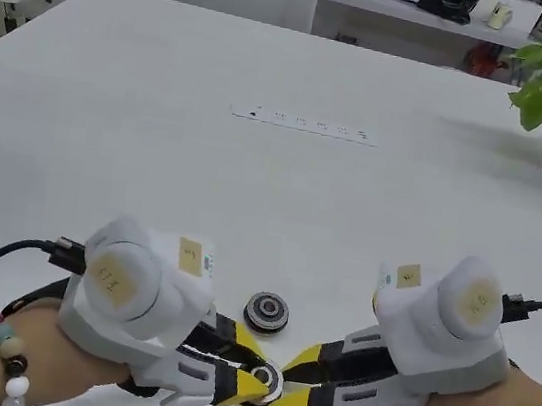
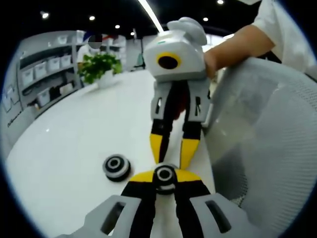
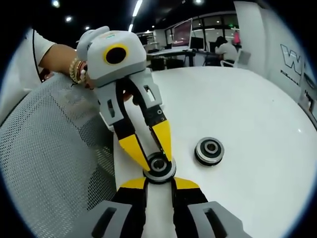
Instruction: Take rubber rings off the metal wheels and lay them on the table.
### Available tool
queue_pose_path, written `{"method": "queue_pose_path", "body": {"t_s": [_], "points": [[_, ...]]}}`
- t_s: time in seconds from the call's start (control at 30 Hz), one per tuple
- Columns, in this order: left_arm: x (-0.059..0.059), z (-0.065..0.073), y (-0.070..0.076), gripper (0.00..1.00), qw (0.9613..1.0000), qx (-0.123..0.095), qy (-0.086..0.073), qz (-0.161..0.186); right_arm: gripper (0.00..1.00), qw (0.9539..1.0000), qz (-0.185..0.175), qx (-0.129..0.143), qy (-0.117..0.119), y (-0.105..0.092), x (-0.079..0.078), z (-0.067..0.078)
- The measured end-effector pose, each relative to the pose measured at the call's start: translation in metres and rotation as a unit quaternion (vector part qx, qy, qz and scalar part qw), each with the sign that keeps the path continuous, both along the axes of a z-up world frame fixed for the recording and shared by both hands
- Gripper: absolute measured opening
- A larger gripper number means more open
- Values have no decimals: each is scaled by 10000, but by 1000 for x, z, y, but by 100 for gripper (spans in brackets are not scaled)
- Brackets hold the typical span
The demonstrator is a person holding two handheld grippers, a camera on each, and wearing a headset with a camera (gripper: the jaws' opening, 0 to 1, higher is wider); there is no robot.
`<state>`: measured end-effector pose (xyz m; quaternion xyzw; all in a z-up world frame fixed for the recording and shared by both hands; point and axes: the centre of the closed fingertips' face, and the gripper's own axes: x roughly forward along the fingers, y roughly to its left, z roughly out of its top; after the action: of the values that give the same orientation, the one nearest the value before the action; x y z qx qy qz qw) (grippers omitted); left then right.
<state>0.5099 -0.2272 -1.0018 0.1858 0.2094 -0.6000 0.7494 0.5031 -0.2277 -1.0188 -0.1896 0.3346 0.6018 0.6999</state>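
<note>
Your left gripper [image 1: 245, 386] and right gripper [image 1: 295, 380] meet tip to tip at near edge of white table [image 1: 254, 180]. Left jaws pinch small metal wheel [image 1: 266, 375] from both sides. Right jaws nearly together, yellow tips against its rim; gripping or just touching, cannot tell. Second wheel [image 1: 266, 312] lies flat on table just beyond, apart from both grippers.

In the right gripper view a big letter W stands on the wall [image 3: 292, 57] at two o'clock. The small line under it is too blurred to read. In the head view a yellow sticker [image 1: 190, 255] on the left tool [image 1: 248, 380] and a second sticker [image 1: 408, 276] on the right tool [image 1: 295, 380] bear marks too small to read.
</note>
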Motion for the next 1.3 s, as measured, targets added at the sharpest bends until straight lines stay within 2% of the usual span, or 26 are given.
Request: {"method": "queue_pose_path", "body": {"t_s": [0.27,0.7,1.3], "points": [[1,0,1,14,10000,-45,-30,29,12,9999,30,-100,-73,-2,2,-2],[6,1,3,14,9997,-89,-39,203,3,9996,-152,-203,-77,-3,6,-2],[9,1,3,14,9997,-25,-102,240,0,9982,-559,-195,45,-6,12,-1]]}}
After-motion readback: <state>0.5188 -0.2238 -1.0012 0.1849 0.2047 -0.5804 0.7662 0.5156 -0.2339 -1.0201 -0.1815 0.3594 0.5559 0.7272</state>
